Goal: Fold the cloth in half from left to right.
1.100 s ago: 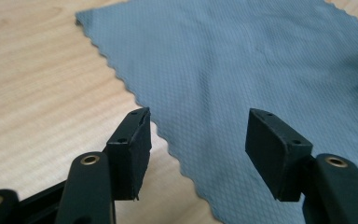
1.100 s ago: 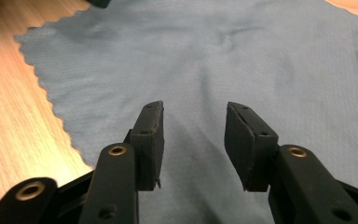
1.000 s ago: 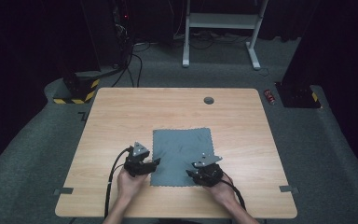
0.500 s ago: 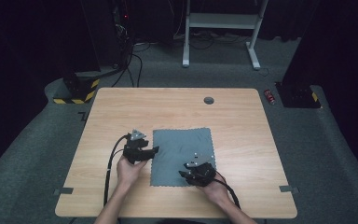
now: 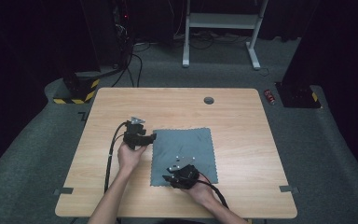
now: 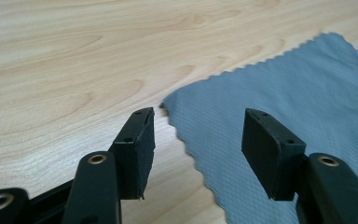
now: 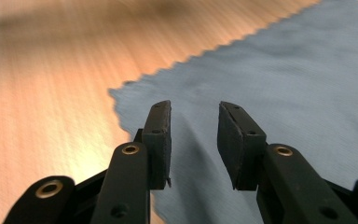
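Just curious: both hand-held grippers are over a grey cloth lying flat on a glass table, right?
Not glass. The table is light wood, its grain plain in the left gripper view. The rest holds: the grey cloth lies flat, with the left hand-held gripper and right hand-held gripper at its edges.

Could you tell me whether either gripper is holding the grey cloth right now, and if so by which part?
Nothing is held: the left gripper and the right gripper are open above corners of the grey cloth.

Wooden table (image 5: 121, 107), red can (image 5: 270, 96) on floor, white desk frame (image 5: 219, 21).
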